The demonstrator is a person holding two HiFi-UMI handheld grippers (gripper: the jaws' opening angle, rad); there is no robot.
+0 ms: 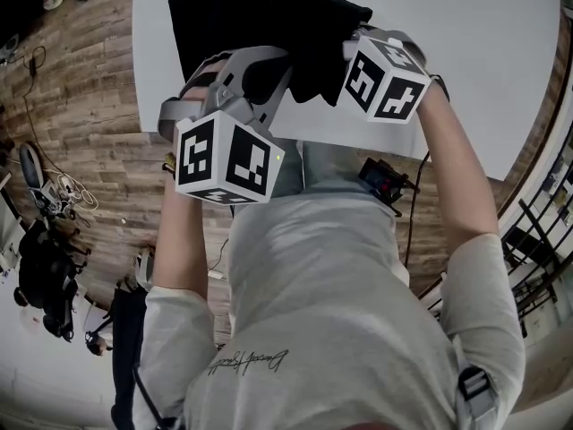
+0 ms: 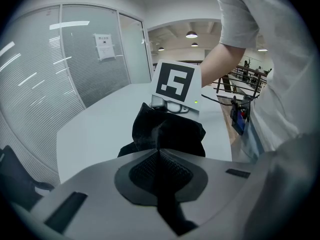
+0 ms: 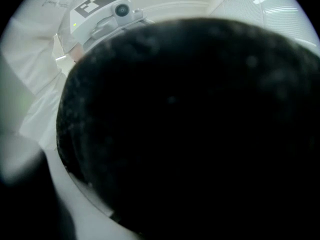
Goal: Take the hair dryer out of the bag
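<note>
White table (image 1: 501, 52) carries black bag (image 1: 260, 25), clamped between left fingers (image 2: 142, 171); right fingers buried, grip unreadable.

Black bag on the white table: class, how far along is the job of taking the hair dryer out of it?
Done: the left gripper is shut on a fold of the black bag. In hand: the right gripper is at the bag, black fabric filling its view, so its grip cannot be told. Left: no hair dryer shows; it is not yet out.
</note>
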